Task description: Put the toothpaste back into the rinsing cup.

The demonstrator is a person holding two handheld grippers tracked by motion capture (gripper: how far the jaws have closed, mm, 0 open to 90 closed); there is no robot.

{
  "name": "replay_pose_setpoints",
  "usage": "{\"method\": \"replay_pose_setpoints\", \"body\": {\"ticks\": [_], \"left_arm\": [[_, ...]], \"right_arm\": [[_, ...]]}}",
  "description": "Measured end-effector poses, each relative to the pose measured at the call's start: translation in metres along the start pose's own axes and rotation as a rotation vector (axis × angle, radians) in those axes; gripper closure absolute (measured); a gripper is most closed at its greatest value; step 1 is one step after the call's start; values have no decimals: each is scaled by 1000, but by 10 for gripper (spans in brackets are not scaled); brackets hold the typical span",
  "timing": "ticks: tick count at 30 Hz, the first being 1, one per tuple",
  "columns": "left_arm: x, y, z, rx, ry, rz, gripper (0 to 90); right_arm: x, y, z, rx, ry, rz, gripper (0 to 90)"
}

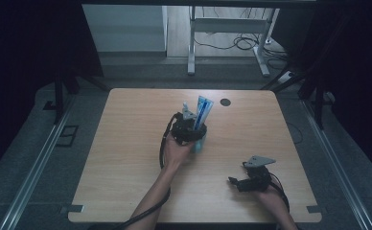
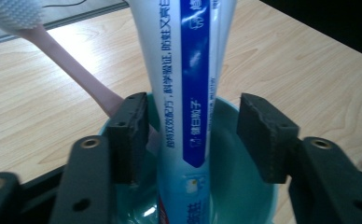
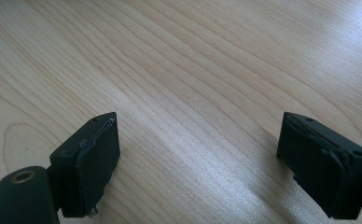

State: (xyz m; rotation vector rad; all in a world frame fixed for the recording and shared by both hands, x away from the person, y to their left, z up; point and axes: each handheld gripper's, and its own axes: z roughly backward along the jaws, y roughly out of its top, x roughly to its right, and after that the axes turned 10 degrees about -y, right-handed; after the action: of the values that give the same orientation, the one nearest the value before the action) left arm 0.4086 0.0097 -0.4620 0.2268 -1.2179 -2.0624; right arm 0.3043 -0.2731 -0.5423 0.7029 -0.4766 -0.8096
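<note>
One wooden table (image 1: 126, 158) carries everything here, and it stands on a grey floor (image 1: 141, 67) with a white desk frame (image 1: 229, 28) behind it. Near the middle of the table stands a teal cup (image 2: 244, 186), and the left gripper (image 1: 190, 128) is just above it, held by the left hand (image 1: 174, 152). In the left gripper view the jaws stand on both sides of a white and blue toothpaste tube (image 2: 191, 84) that rises upright out of the cup. There is a clear gap between the right pad and the tube. The left pad is very close to it, but the tube is not squeezed, so the jaws are open around the tube and do not hold it. A pink toothbrush (image 2: 62, 51) leans in the same cup, its bristle head pointing up to the left. The right gripper (image 1: 241, 181) lies low near the front right part of the table, well apart from the cup. Its jaws are wide apart over bare wood, with nothing between them.
</note>
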Motion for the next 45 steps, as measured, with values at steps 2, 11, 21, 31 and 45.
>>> {"method": "replay_pose_setpoints", "body": {"ticks": [2,11,21,31,45], "left_arm": [[1,1,2,1,-16,3,366],[9,4,10,-20,6,-29,187],[11,1,19,-38,10,-25,139],[11,-3,35,-22,-16,-20,123],[16,-15,50,-22,-17,-52,64]], "right_arm": [[0,0,0,0,0,1,132],[0,0,0,0,-1,1,132],[0,0,0,-1,0,-1,132],[0,0,0,-1,0,0,132],[0,0,0,0,0,0,132]]}}
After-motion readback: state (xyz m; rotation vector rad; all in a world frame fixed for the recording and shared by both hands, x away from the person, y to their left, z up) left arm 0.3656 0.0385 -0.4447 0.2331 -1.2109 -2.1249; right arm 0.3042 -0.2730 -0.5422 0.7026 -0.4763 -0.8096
